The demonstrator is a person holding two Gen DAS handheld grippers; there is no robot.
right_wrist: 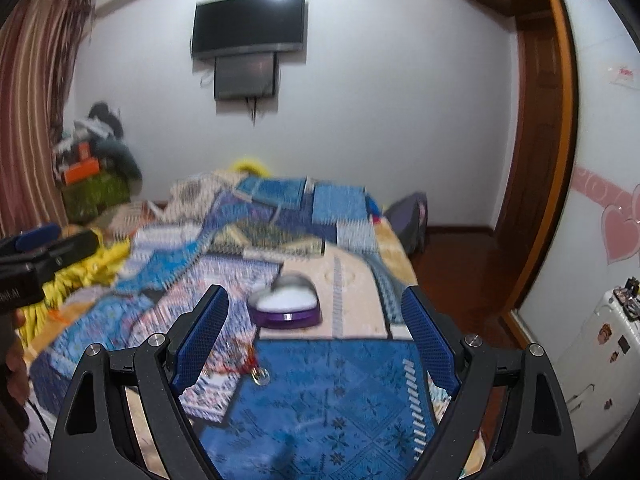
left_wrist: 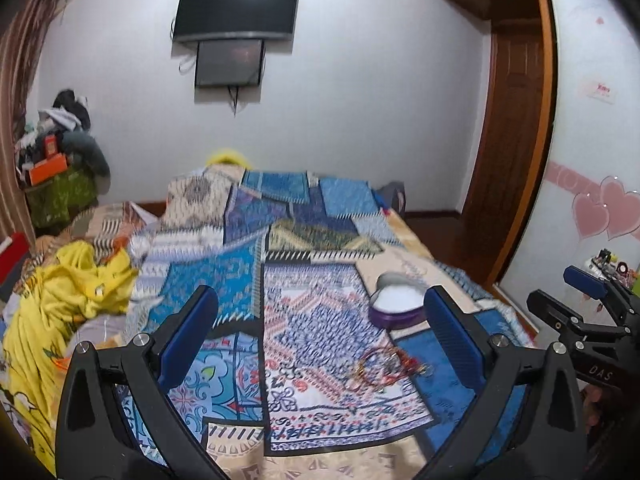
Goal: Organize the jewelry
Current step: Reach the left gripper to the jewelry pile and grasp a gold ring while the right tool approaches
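Observation:
A purple heart-shaped jewelry box [left_wrist: 396, 307] with a white inside lies open on the patterned bedspread; it also shows in the right wrist view [right_wrist: 286, 308]. A tangle of red and gold bangles and chains [left_wrist: 386, 368] lies on the bedspread in front of the box; in the right wrist view the tangle [right_wrist: 244, 366] is blurred. My left gripper [left_wrist: 318, 334] is open and empty above the bedspread, left of the jewelry. My right gripper [right_wrist: 314, 330] is open and empty, with the box between its fingers farther off.
The bed [left_wrist: 280, 248] has several patterned cloths and a yellow garment [left_wrist: 64, 304] at the left. A TV [left_wrist: 236, 8] hangs on the far wall. A wardrobe door [left_wrist: 592, 140] and wooden floor [right_wrist: 452, 264] lie to the right. A white appliance [right_wrist: 596, 360] stands at the right.

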